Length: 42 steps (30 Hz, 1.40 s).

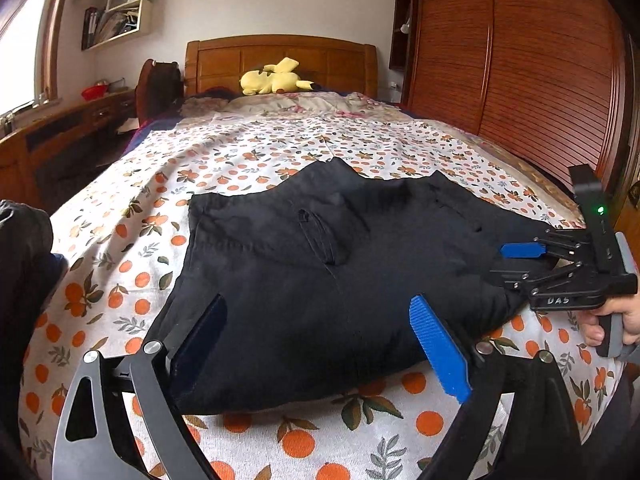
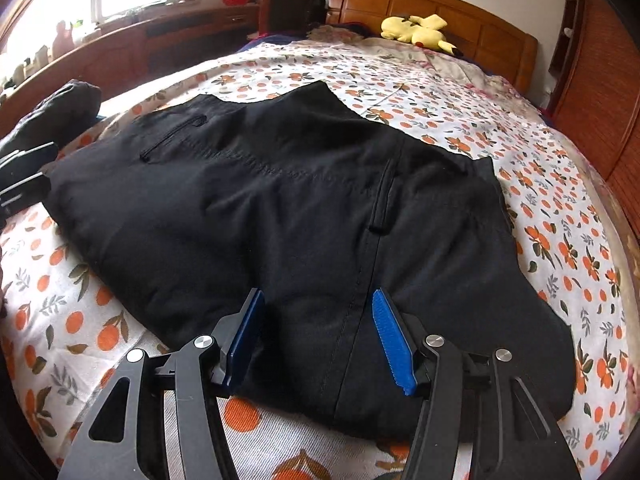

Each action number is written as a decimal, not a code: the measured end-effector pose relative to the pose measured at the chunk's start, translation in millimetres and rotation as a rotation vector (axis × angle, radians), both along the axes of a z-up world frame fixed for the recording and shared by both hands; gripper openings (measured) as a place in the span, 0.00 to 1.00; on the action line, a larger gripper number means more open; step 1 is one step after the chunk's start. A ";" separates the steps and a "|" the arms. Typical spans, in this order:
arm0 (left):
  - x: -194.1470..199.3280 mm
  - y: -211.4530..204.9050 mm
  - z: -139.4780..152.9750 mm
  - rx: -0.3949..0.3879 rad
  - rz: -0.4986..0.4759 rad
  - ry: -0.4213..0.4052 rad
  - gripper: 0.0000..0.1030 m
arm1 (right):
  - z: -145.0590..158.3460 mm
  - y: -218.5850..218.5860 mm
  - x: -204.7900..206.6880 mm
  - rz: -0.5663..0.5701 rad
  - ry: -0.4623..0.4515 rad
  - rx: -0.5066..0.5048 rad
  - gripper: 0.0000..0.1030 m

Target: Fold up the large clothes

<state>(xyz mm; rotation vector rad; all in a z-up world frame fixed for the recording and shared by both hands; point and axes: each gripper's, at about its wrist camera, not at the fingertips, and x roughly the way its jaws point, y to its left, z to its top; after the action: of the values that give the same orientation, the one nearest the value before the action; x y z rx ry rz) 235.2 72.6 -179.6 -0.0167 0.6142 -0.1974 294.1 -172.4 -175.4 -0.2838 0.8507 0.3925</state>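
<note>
Cotton bedding printed with oranges and leaves (image 1: 248,160) covers a wide bed, on which black trousers (image 1: 320,264) are laid, folded into a broad, roughly rectangular bundle near the foot edge. A carved wooden headboard (image 1: 280,60) is seen at the far end, with a yellow plush toy (image 1: 272,78) lying before it. Slatted wooden wardrobe doors (image 1: 520,60) run along one side, and a low wooden cabinet (image 2: 180,36) under a bright window along the other. Another dark garment (image 2: 52,112) is heaped at the bed's side edge, just beside the trousers.

The left gripper (image 1: 316,340) is held with its jaws spread wide above the near hem of the trousers; nothing is pinched. The right gripper (image 2: 320,340) is seen with its jaws partly apart over a seam near the trousers' near edge; whether the pads touch the cloth cannot be told. A hand (image 1: 612,320) grasps its handle. Much printed sheet lies bare beyond the trousers, toward the headboard.
</note>
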 end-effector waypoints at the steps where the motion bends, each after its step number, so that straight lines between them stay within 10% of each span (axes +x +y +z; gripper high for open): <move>1: -0.4 0.9 -0.4 -0.005 0.001 0.002 0.91 | 4.3 -1.8 -3.0 -0.006 -0.006 0.000 0.52; 17: 8.9 -2.5 -15.2 0.030 -0.001 0.049 0.91 | 28.1 -100.8 -10.9 -0.221 -0.064 -0.024 0.53; 22: 8.8 -4.1 -16.7 0.042 0.002 0.054 0.91 | 16.1 -111.3 -4.2 -0.270 -0.047 -0.001 0.70; 42: -6.9 61.8 -9.2 0.045 0.147 0.087 0.91 | -7.9 -124.8 6.3 -0.282 0.079 0.150 0.61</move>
<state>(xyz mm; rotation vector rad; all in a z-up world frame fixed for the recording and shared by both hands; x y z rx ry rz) 228.4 134.3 -188.8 -0.0268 0.7016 -0.0399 300.4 -297.2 -183.3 -0.0082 0.9195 0.2034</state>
